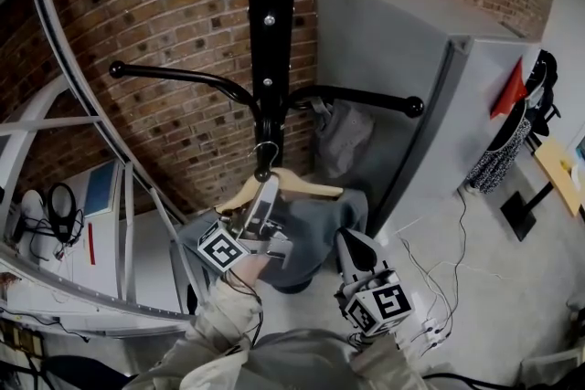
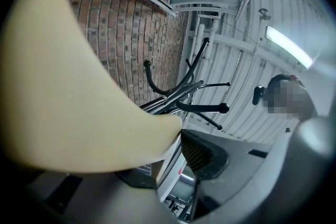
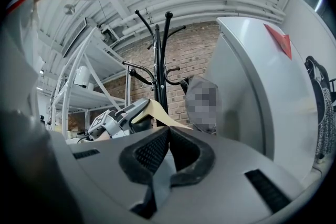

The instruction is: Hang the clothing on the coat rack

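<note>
A grey cabinet [image 1: 402, 78] stands against the brick wall [image 1: 174, 23], white shelving [image 1: 55, 123] at left.

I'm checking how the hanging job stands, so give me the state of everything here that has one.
Left gripper: jaws open, hanger between them.
Right gripper: jaws shut, empty.
Hanger: hook up at the rack post; can't tell if it's hooked on.
Grey garment: draped on the hanger.
Other garment: hanging from a rack arm.
</note>
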The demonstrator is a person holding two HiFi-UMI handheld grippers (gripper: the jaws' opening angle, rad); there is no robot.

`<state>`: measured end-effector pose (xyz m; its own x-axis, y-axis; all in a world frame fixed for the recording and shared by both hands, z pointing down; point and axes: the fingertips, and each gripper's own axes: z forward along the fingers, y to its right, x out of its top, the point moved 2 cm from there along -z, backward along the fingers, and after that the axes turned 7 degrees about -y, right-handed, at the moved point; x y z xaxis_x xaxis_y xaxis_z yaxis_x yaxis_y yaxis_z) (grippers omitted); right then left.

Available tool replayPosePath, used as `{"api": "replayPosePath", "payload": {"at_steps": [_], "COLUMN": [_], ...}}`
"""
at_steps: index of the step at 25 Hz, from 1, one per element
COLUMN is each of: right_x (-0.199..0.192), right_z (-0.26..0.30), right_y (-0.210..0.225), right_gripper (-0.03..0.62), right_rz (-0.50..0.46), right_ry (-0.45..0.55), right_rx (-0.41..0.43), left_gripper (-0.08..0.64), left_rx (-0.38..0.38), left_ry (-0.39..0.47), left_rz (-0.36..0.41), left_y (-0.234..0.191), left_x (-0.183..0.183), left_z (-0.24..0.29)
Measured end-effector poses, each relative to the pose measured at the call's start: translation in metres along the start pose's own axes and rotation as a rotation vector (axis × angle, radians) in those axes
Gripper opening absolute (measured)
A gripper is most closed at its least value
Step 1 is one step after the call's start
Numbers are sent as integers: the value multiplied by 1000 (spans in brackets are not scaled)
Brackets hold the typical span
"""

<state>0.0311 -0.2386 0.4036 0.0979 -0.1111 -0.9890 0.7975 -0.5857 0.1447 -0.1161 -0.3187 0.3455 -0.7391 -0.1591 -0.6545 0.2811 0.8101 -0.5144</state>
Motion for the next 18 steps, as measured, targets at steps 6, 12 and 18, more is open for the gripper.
{"api": "replayPosePath", "payload": {"at_steps": [6, 12, 18], "right_x": [-1, -4, -5], "right_z": [0, -3, -9], "right_y": [-4, -7, -16], "right_gripper": [25, 25, 25], "right_rz": [4, 10, 14], "right_ry": [-3, -10, -14], "right_rx": [6, 13, 23], "left_gripper": [133, 133, 133], "left_rx": [25, 51, 89], "left_ry": [-10, -28, -40], "left_rz": [-22, -31, -62], "left_y": [-6, -5, -5], "left_x": [-6, -13, -22], "left_z": [-7, -16, -30]}}
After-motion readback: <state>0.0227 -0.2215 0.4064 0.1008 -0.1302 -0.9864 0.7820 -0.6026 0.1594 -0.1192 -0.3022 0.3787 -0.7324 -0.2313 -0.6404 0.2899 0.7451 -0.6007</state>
